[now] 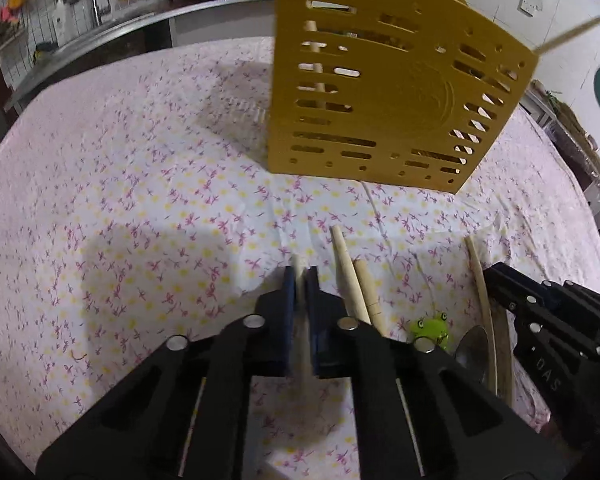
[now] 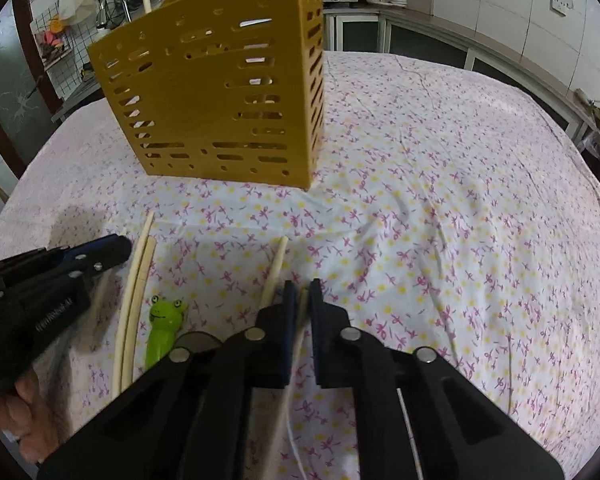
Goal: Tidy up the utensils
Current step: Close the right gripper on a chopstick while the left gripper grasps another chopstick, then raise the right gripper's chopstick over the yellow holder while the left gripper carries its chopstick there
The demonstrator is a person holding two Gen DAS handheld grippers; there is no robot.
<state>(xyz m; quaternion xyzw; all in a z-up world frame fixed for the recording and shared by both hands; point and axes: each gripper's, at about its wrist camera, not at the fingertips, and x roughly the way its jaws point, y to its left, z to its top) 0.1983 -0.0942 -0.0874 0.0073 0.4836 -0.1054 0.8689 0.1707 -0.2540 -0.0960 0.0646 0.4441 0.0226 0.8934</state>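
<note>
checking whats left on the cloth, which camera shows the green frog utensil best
The right wrist view: the green frog utensil shows its face and most of its green handle, lying beside the pale sticks. In the left wrist view only the frog head peeks out; the left claw hides the rest.

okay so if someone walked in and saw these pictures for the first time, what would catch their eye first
The tall yellow slotted utensil holder standing upright at the far middle of the flowered tablecloth, with a few sticks already poking out of its top. Next, the little green frog-headed utensil lying near the front among pale chopsticks. The left gripper and right gripper are each pinched on a chopstick.
</note>
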